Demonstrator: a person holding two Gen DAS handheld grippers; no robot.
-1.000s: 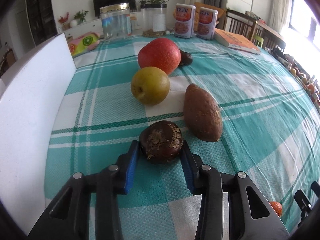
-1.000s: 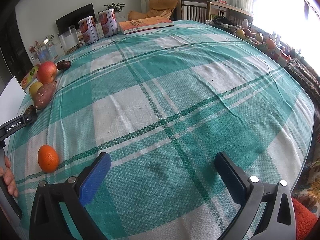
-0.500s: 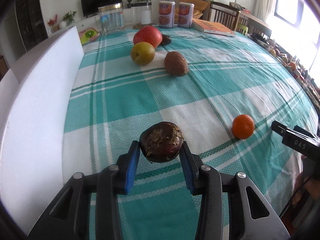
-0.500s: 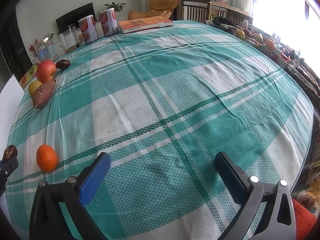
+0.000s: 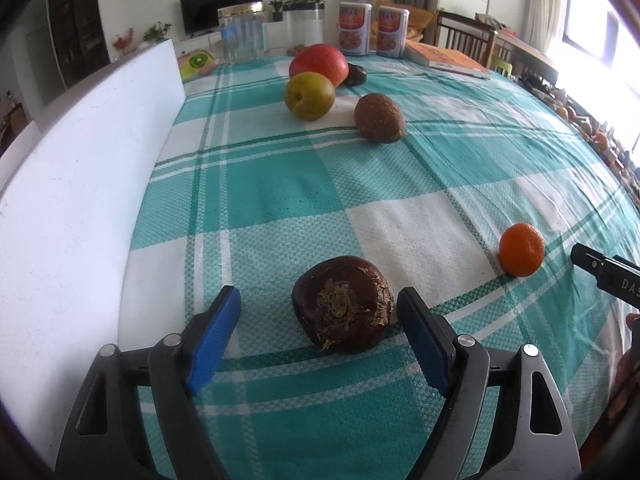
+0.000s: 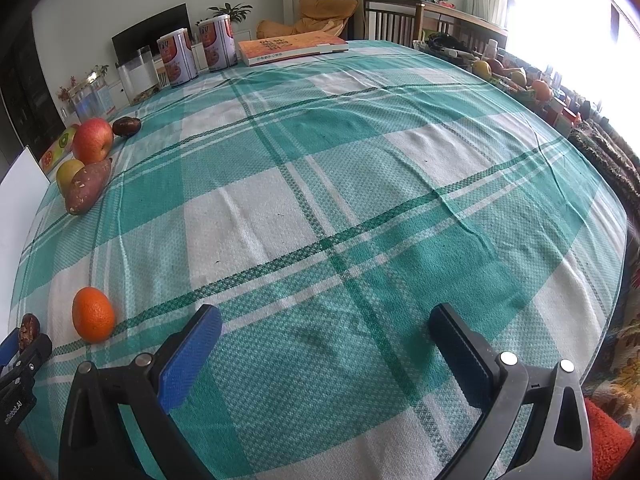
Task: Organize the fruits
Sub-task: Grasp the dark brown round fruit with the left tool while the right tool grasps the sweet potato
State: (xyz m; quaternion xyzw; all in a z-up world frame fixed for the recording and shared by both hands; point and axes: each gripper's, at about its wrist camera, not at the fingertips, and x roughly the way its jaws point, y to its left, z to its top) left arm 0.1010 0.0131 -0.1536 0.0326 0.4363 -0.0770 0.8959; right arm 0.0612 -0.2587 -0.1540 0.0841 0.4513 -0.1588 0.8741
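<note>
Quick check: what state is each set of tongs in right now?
Left tongs: opening, the dark brown fruit between them but released on the cloth.
Right tongs: open, holding nothing.

Teal-and-white plaid tablecloth (image 5: 304, 184), dark brown chestnut (image 5: 343, 310), orange tangerine (image 5: 521, 249)

A woven, textured checked tablecloth (image 5: 280, 184). A dark fruit (image 5: 343, 310) with glossy skin and a rough, flaky crown. A dimpled orange (image 5: 521, 249). A matt white board (image 5: 80, 184).
</note>
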